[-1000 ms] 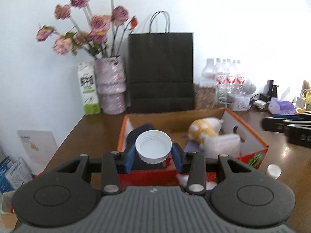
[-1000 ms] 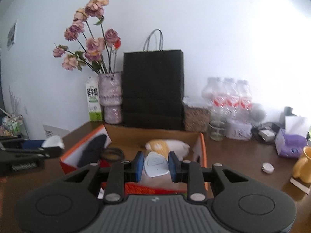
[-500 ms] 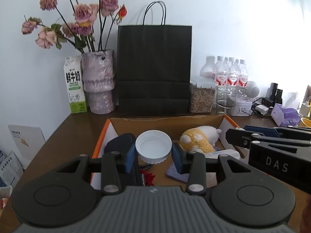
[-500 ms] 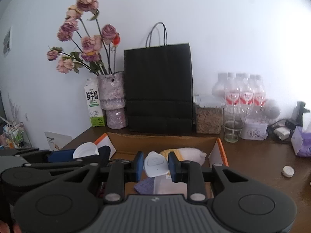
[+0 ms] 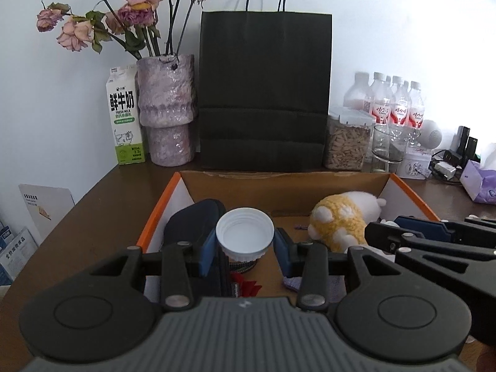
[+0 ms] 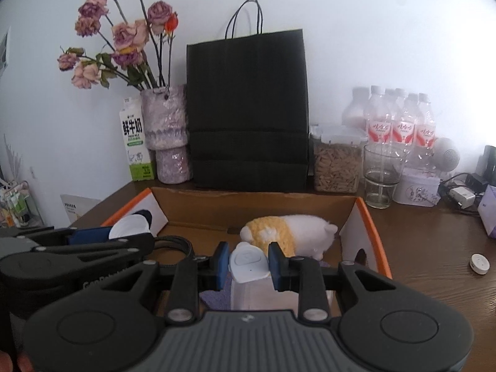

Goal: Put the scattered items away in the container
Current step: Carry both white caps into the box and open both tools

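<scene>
**Two grippers, two white pieces, one box**

My left gripper (image 5: 245,245) is clamped on one white cap (image 5: 245,237), its open side toward the lens, at lower centre of the left wrist view. My right gripper (image 6: 249,265) is pinched narrow around one small white shield-shaped piece (image 6: 248,263), lower centre of its own view. Both pieces sit above the one orange-edged cardboard box (image 6: 362,217).

Inside the box I count one yellow-and-white plush toy (image 6: 288,235) toward the right, one dark pouch (image 5: 192,220) at the left, and one purple cloth (image 5: 293,282) near the front. One small white disc (image 6: 479,263) lies on the brown table (image 6: 434,241) at the right edge, outside the box.

Along the wall stand one black paper bag (image 5: 263,93), one vase of dried roses (image 5: 167,108), one milk carton (image 5: 125,117), one grain jar (image 5: 345,142) and one glass (image 6: 379,179). The water bottles (image 6: 400,124) are a cluster of at least five.

Against a second ago, both grippers have come forward over the box, and each now shows in the other's view: the right one at lower right of the left view, the left one at lower left of the right view. Both grips are unchanged.
</scene>
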Motion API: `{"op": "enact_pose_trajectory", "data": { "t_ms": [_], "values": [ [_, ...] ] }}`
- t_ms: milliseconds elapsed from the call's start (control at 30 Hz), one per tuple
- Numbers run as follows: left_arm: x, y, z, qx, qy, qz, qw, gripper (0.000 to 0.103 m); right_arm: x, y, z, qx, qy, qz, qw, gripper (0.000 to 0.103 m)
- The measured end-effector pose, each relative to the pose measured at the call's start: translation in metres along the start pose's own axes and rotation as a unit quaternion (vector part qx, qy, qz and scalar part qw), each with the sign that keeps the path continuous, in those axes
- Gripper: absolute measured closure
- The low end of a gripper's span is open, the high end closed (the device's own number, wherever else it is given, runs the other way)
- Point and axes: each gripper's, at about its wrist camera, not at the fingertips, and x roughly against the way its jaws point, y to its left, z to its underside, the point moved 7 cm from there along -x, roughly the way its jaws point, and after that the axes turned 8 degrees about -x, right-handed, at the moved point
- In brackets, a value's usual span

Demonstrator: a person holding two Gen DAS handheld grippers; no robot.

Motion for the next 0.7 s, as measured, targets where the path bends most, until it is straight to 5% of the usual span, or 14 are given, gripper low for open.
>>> {"op": "enact_pose_trajectory", "data": {
  "t_ms": [700],
  "values": [
    [-0.011,-0.002,0.006,-0.014,-0.001,-0.005,0.9999,0.061,-0.012,-0.002,0.003,0.017,0.003,0.01,1.0,0.077]
  ]
}}
